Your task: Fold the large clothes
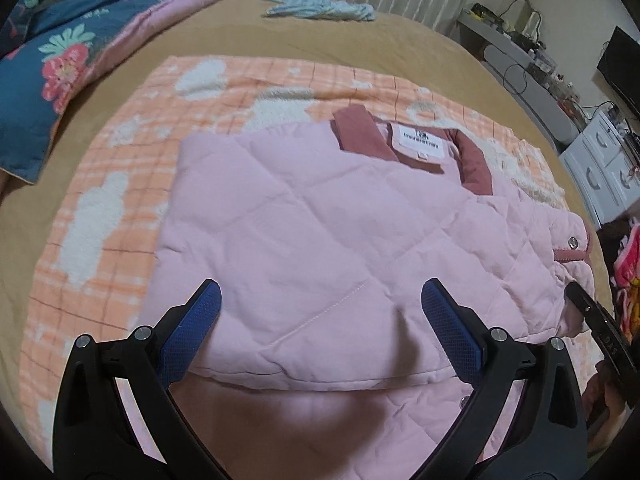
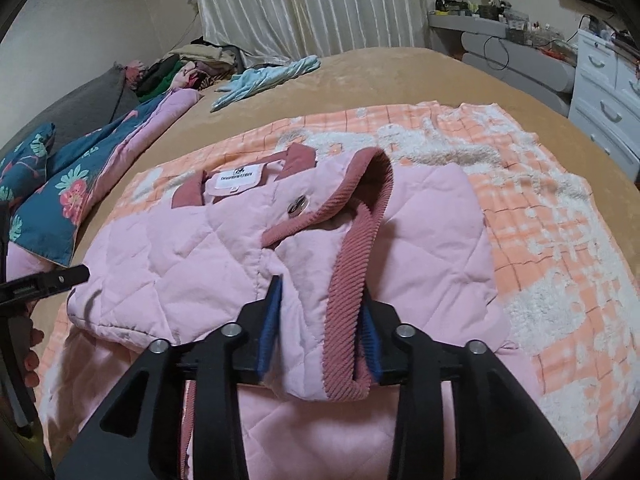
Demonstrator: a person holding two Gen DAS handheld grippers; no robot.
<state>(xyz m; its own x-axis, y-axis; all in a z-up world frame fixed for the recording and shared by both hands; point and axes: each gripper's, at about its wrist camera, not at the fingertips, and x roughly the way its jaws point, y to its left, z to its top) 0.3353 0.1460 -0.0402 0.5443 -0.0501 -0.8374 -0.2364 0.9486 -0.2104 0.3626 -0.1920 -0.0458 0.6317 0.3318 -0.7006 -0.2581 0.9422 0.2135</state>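
- Bed (image 1: 360,40): the tan cover is judged soft. A folded stack may sag or tilt if it is pressed hard.
- Blanket (image 1: 120,160): the orange checked blanket lies loose under the jacket. It may be bunched up if the jacket is dragged rather than lifted.
- Jacket (image 1: 320,220): the pink quilted jacket lies flat on the blanket, at the centre of both views, with its collar (image 1: 360,132) toward 12 o'clock. The padding is judged springy, so an unpressed fold may spring open.
- Left tongs (image 1: 320,286): the jaws are spread wide above the near edge of the jacket at 6 o'clock, and nothing is held. If they are lowered and closed here, more layers than intended may be caught and the fold disturbed.
- Right tongs (image 2: 322,300): the jaws are partly parted at 6 o'clock with the sleeve end between them. Whether the pads press on the cloth cannot be told.
- Sleeve (image 2: 420,240): it is laid across the jacket body toward 1 o'clock. If the right tongs are drawn back while cloth is caught, the sleeve may be pulled off the body.
- Cuff trim (image 2: 348,280): the ribbed edging may be snagged on a textured pad.
- Snap (image 2: 295,206): it lies at 11 o'clock from the right tongs. A lump may be left if it is folded under.
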